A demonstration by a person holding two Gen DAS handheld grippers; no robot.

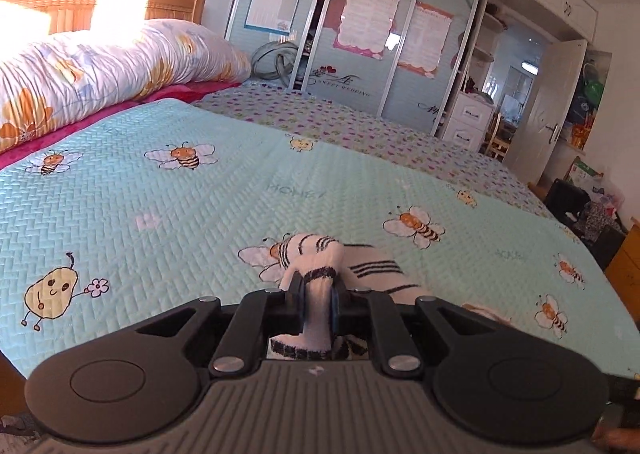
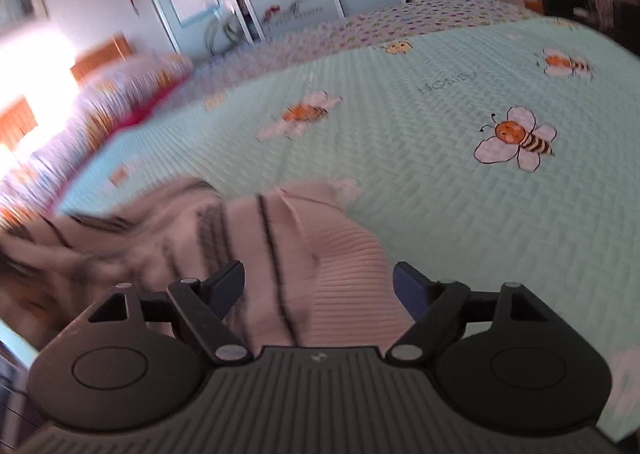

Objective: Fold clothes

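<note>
1. Fingers of the left gripper [image 1: 316, 294] pinch a bunched fold of the striped top [image 1: 320, 254]; the right gripper [image 2: 318, 286] stands wide, the top [image 2: 280, 254] between its pads, unpressed.
2. Top lies on the bee quilt [image 1: 200, 214], near its front edge.
3. Risk: a one-sided hold may drag the cloth askew or undo the fold.
4. Count: one top, two grippers, one quilt.

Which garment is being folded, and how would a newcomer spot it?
Start at the mint bee-print quilt covering the bed. At its near edge lies a white knit top with thin black stripes, one end pinched in the left tongs. It is the only striped fabric there; the rest carries bees or flowers.
</note>
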